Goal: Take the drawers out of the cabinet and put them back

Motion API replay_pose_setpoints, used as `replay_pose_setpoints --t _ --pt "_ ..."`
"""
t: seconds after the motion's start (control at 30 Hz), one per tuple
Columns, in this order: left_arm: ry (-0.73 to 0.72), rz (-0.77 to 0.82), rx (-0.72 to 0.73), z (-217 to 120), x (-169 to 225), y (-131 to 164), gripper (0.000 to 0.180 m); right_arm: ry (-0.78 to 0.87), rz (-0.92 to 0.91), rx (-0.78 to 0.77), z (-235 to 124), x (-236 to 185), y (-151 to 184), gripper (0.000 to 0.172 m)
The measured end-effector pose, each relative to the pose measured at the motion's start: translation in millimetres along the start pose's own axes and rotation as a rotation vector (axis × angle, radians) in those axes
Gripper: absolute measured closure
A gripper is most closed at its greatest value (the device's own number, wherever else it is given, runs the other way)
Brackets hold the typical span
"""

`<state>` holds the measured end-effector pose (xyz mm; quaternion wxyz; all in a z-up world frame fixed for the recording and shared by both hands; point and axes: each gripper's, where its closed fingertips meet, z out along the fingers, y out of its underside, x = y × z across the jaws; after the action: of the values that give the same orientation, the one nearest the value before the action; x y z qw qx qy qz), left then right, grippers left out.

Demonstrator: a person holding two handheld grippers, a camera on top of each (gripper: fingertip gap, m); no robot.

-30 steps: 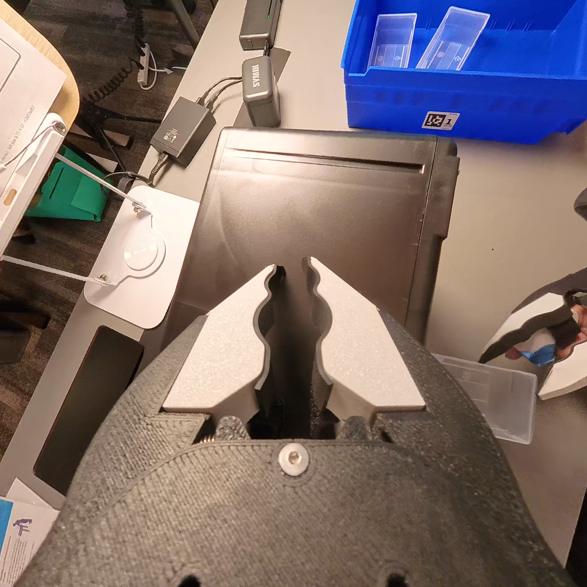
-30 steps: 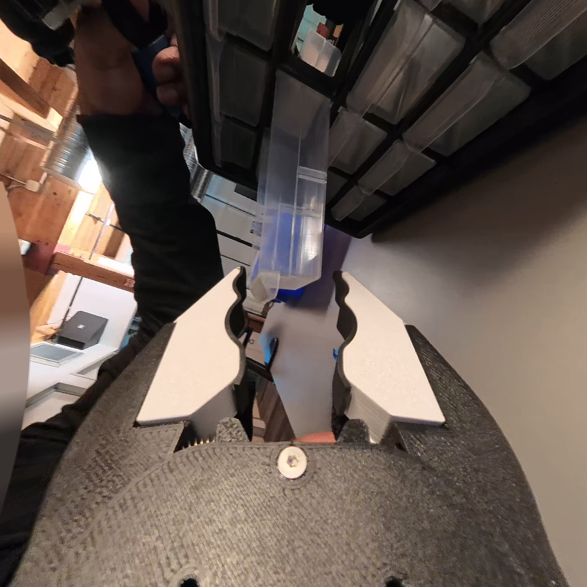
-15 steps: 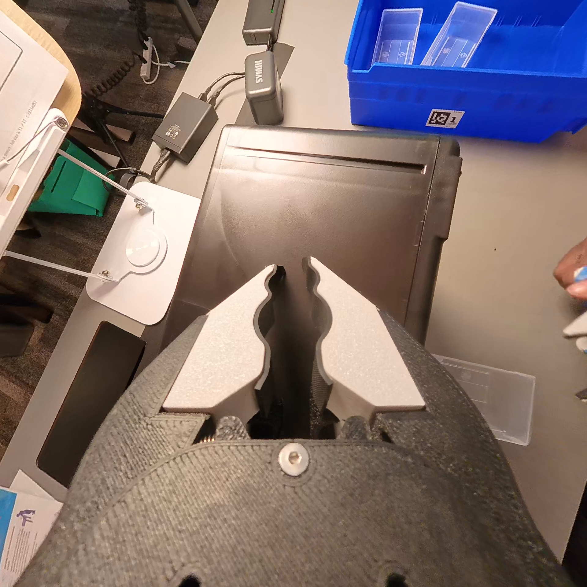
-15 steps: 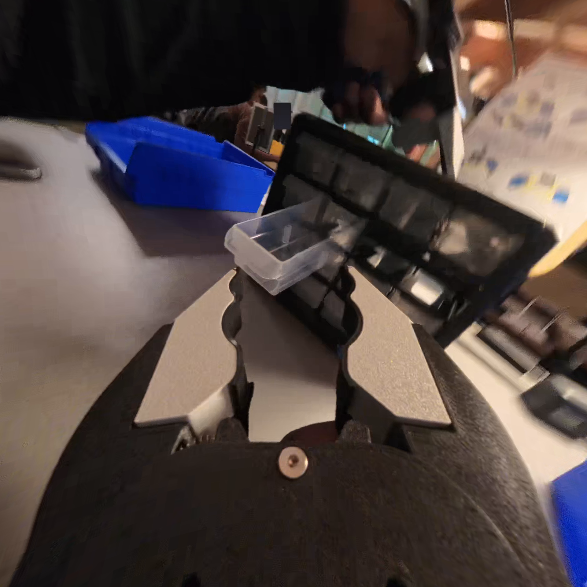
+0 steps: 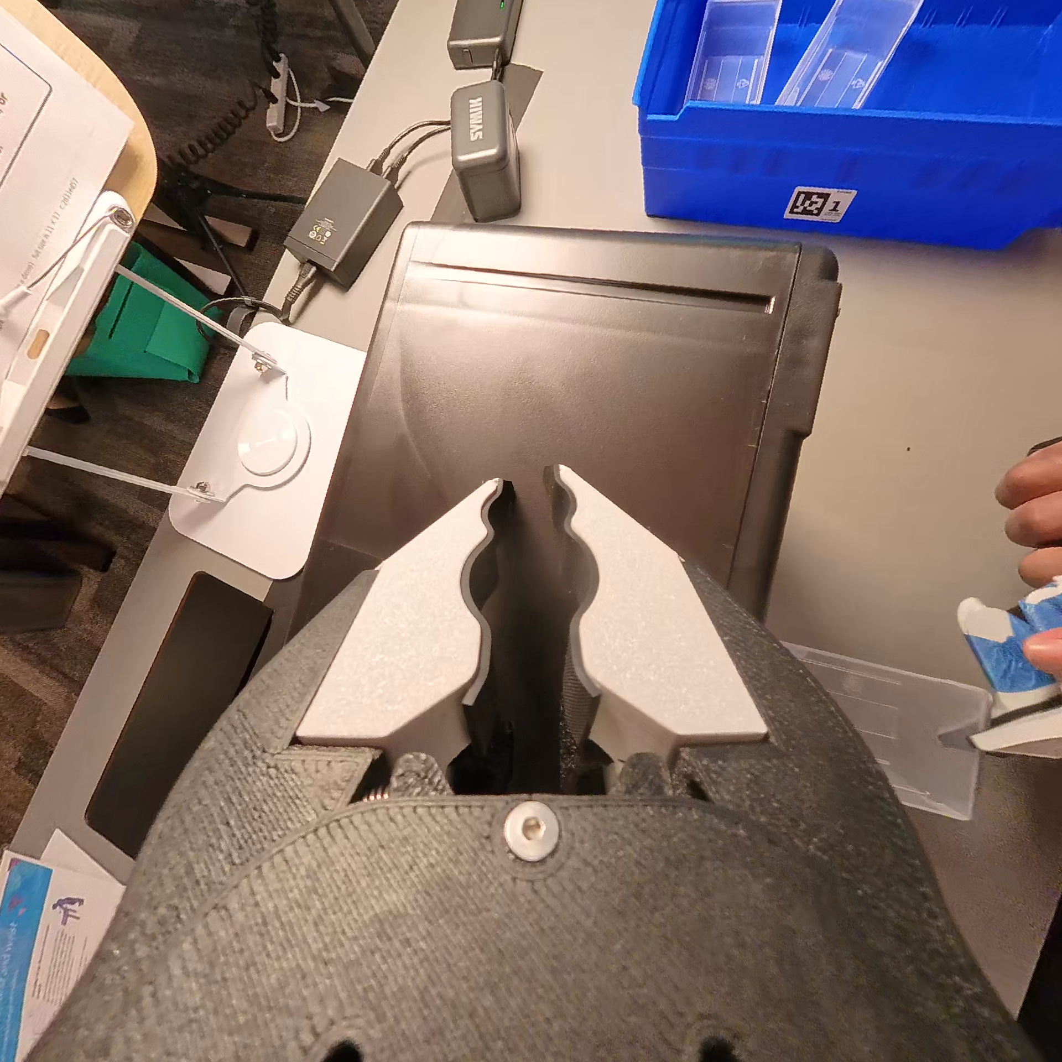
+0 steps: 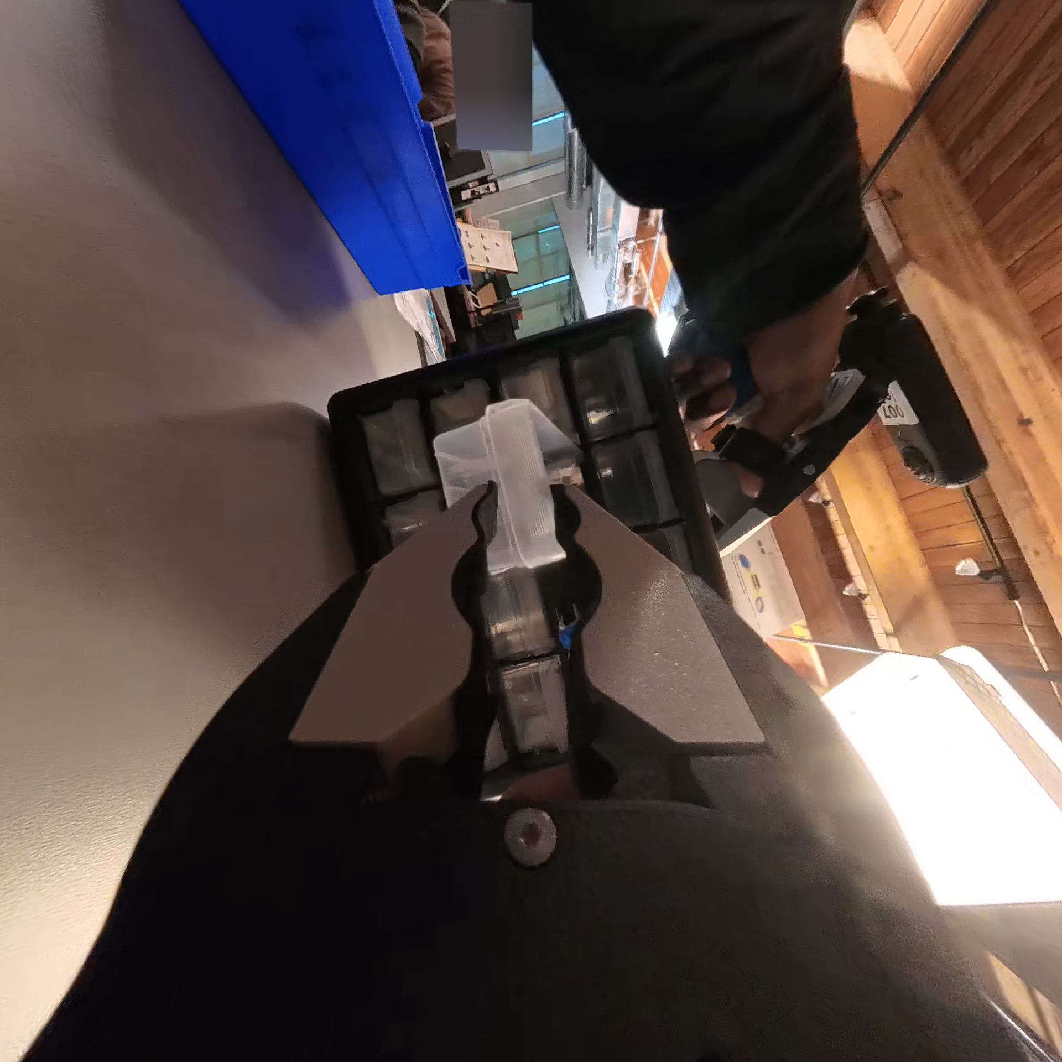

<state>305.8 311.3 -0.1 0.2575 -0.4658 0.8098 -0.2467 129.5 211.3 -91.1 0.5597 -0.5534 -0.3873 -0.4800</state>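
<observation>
Only in the left wrist view do we see the cabinet (image 5: pixel 603 368) from above: a plain black top with a long slot near its far edge, standing on a grey table (image 5: pixel 919 373). Beyond it sits a blue bin (image 5: pixel 862 166) with two clear drawers (image 5: pixel 732 54) inside, and chargers (image 5: pixel 485 149) lie near the table edge. The left gripper (image 5: pixel 526 480) rests on the cabinet top, jaws narrowly apart with only the black top showing between them; we cannot tell if they pinch anything.

Only the right wrist view shows the cabinet's front (image 6: pixel 620 402): a black grid of slots filled with clear drawers. The right gripper (image 6: pixel 523 494) pinches the handle of one clear drawer (image 6: pixel 517 460), both fingertips pressed to its sides. That drawer sticks out from the cabinet front, translucent, ribbed on the handle. From above it shows as a clear rectangle (image 5: pixel 885 730) lying out past the cabinet's right side, with a hand (image 5: pixel 1034 517) at its end.
</observation>
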Motion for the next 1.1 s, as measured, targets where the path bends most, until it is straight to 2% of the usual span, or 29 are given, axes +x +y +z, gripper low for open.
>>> replay_pose_setpoints --t 0.27,0.4,0.5,0.57,0.77,0.93,1.1 --pt "0.01 0.0 0.006 0.1 -0.3 0.1 0.164 -0.136 0.196 0.052 -5.5 32.8 -8.4 0.154" --pt "0.01 0.001 0.007 0.2 -0.3 0.1 0.164 -0.214 0.299 0.082 -1.4 64.0 -12.7 0.159" --pt "0.008 0.001 0.007 0.1 -0.3 0.0 0.164 -0.249 0.335 0.085 4.5 83.5 -7.2 0.171" --pt "0.006 0.0 0.009 0.1 -0.2 0.1 0.164 -0.295 0.367 0.104 3.6 86.4 -7.0 0.17" --pt "0.006 0.002 0.014 0.2 -0.2 -0.1 0.165 -0.277 0.303 0.094 -17.6 68.8 7.1 0.17" --pt "0.002 0.009 0.015 0.2 0.0 -0.2 0.165 -0.225 0.214 0.146 -56.4 35.5 14.2 0.169" --pt "-0.002 0.005 0.019 0.2 0.1 0.0 0.165 -0.137 0.251 0.174 -98.8 33.9 20.6 0.168"
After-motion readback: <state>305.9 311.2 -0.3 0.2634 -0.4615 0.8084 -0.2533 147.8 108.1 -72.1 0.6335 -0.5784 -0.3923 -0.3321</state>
